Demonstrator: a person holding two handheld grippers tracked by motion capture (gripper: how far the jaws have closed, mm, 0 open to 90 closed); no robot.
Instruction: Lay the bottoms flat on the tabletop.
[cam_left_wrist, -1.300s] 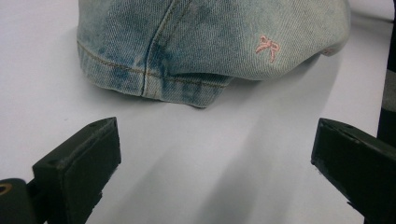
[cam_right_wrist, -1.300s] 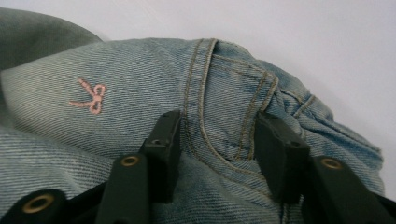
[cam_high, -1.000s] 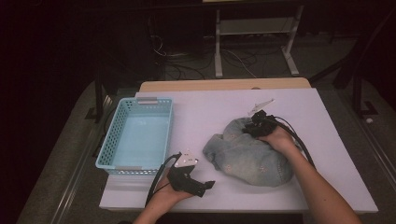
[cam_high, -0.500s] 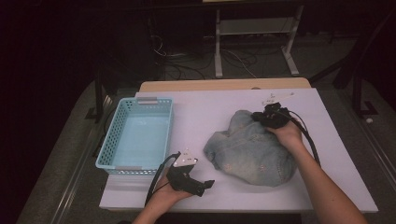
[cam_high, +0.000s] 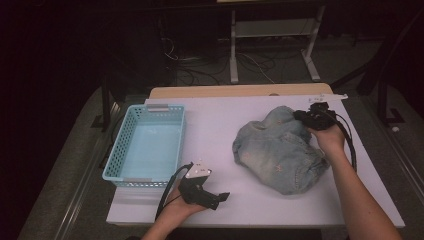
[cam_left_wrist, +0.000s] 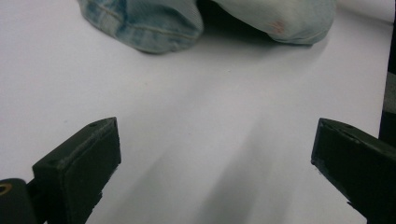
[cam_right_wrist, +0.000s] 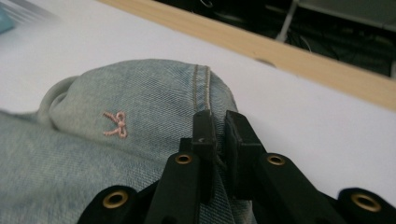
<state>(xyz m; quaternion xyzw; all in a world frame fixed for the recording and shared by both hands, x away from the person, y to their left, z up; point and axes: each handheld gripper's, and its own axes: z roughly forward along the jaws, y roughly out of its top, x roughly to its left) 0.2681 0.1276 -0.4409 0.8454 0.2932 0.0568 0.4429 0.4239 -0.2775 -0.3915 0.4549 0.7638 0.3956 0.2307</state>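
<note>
Jeans lie crumpled on the right half of the white table, well apart from the blue basket at the left. Nearest the person at the left, the left gripper rests on the table just right of the basket's near corner, jaws spread wide with nothing between them; it has kept its place over the last second. In the left gripper view the near hem of the jeans lies beyond those open jaws. To the right, the right gripper has just been closing and now pinches a seamed fold at the far right edge of the jeans. That hand has carried the fold toward the far right corner, and the heap has stretched out after it. The cloth looks caught and is probably being spread flat for folding.
</note>
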